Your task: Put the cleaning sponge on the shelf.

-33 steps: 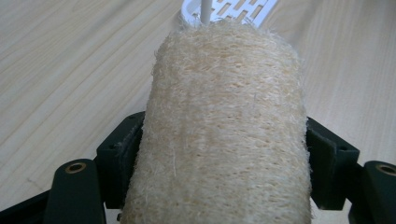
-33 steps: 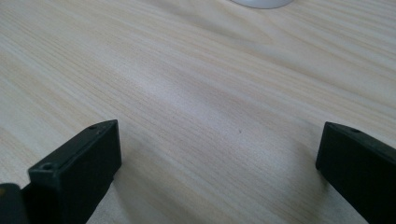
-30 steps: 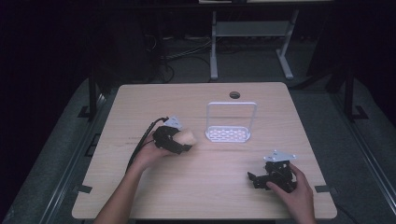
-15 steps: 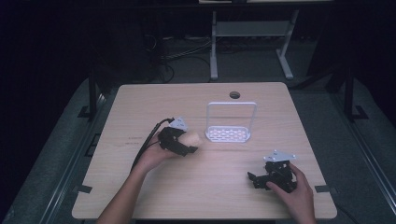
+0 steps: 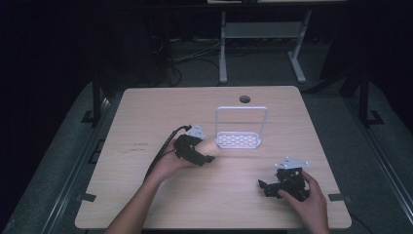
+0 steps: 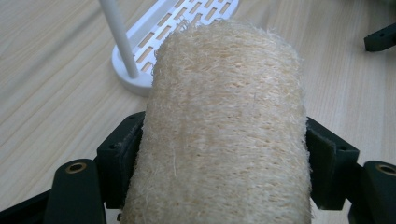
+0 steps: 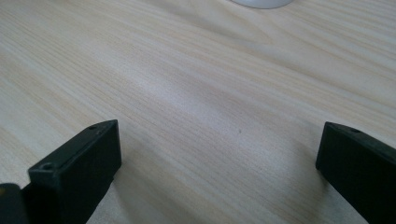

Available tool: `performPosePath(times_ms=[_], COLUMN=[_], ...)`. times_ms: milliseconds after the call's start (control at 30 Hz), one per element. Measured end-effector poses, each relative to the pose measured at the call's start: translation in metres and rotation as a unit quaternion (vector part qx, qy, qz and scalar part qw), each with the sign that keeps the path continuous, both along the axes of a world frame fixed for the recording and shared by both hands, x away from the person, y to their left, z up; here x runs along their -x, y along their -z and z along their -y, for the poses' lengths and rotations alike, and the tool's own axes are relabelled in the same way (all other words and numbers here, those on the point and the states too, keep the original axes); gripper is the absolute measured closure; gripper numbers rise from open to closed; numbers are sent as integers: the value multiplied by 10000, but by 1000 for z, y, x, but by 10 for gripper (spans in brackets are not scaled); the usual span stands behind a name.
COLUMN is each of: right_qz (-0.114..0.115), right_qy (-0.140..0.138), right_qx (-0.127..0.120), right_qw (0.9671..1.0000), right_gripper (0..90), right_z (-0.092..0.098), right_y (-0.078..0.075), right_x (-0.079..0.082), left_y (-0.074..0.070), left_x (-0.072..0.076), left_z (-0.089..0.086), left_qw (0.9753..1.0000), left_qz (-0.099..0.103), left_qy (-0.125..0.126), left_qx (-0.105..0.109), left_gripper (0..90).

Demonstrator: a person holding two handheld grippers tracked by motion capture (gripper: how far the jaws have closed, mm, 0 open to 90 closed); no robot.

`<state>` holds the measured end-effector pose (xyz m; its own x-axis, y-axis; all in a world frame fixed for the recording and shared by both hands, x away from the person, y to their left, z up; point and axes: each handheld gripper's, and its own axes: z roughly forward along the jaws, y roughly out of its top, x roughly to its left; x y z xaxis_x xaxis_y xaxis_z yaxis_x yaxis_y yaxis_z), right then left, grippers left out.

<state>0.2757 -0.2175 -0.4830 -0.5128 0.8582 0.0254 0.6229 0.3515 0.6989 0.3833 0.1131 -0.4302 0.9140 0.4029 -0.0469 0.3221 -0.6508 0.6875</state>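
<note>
My left gripper (image 5: 207,152) is shut on a beige loofah sponge (image 6: 229,126), a rough fibrous cylinder clamped between both black jaws. In the high view the loofah sponge (image 5: 210,146) pokes out toward a white rack (image 5: 239,139) with a slotted base and an arched wire handle. The rack's base (image 6: 163,32) lies just beyond the sponge in the left gripper view. My right gripper (image 5: 267,187) rests low on the table near the front right, open, with bare wood between its jaws (image 7: 219,154).
The wooden table (image 5: 146,117) has a round cable hole (image 5: 244,99) at the back centre. A black cable (image 5: 163,148) trails from my left gripper toward the person. A metal stand (image 5: 263,34) is on the floor behind the table.
My left gripper has carried the sponge to the right, closer to the white rack. The right gripper has stayed where it was.
</note>
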Motion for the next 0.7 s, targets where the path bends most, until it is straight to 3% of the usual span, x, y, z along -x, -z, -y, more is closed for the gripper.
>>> performPosePath(times_ms=[67,700], right_qz=[0,-2], right_qy=[0,-4], right_qx=[1,-1], right_qw=[10000,10000], right_gripper=[0,0], right_z=[0,0], right_y=[0,0], right_x=[0,0], left_y=[0,-10], left_x=[1,0], left_z=[3,39], left_qw=[9999,9997], left_qz=[-33,70], left_qy=[-39,41], left_qx=[100,215], left_gripper=[257,257])
